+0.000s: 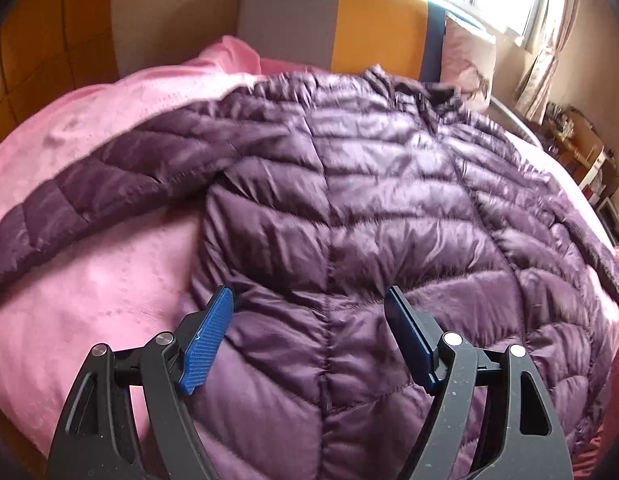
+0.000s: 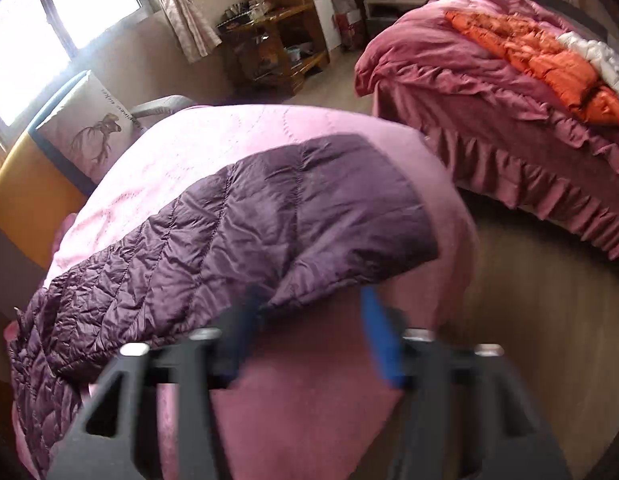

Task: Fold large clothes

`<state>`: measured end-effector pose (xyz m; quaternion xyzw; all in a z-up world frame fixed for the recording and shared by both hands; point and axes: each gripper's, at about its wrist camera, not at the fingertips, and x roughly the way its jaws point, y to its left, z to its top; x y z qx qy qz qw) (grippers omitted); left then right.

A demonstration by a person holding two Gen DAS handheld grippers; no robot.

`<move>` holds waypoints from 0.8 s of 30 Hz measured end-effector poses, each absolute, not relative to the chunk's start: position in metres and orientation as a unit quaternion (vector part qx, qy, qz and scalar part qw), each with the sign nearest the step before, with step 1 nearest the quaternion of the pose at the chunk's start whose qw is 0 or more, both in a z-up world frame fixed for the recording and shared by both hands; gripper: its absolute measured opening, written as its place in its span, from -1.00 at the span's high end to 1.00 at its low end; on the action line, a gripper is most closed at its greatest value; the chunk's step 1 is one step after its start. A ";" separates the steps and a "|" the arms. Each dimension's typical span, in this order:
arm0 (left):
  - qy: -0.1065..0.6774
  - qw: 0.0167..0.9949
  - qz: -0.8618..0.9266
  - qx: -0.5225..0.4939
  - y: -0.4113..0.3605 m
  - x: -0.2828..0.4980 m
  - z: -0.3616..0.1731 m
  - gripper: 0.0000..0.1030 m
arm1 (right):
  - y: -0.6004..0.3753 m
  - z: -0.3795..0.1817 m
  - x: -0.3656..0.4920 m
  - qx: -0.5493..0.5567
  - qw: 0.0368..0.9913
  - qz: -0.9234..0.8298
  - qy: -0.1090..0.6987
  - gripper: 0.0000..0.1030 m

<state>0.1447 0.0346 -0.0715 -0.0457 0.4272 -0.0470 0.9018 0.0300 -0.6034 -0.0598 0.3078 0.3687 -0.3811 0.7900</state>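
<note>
On pink bedspread [image 1: 89,264] — purple jacket [image 1: 349,200]; beyond, ruffled bed [image 2: 509,148].

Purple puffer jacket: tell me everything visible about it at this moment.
The purple puffer jacket is quilted in shiny, nylon-looking fabric with stitched channels, a centre zip and a collar toward the headboard. It lies spread flat, front up, on the pink bedspread; both sleeves extend out to the sides, one reaching the bed's edge in the right wrist view. Neither open hand-held gripper grips it.
</note>
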 end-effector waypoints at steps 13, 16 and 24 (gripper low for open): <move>0.415 0.907 -0.052 -0.048 0.054 0.125 -0.074 -0.49 | -0.341 -0.059 0.130 0.174 0.878 0.069 0.440 -0.23; 0.430 0.899 -0.055 -0.056 0.058 0.118 -0.086 -0.49 | -0.313 -0.077 0.127 0.137 0.873 0.079 0.461 -0.24; 0.433 0.897 -0.057 -0.068 0.062 0.096 -0.098 -0.49 | -0.328 -0.090 0.099 0.122 0.879 0.076 0.454 -0.22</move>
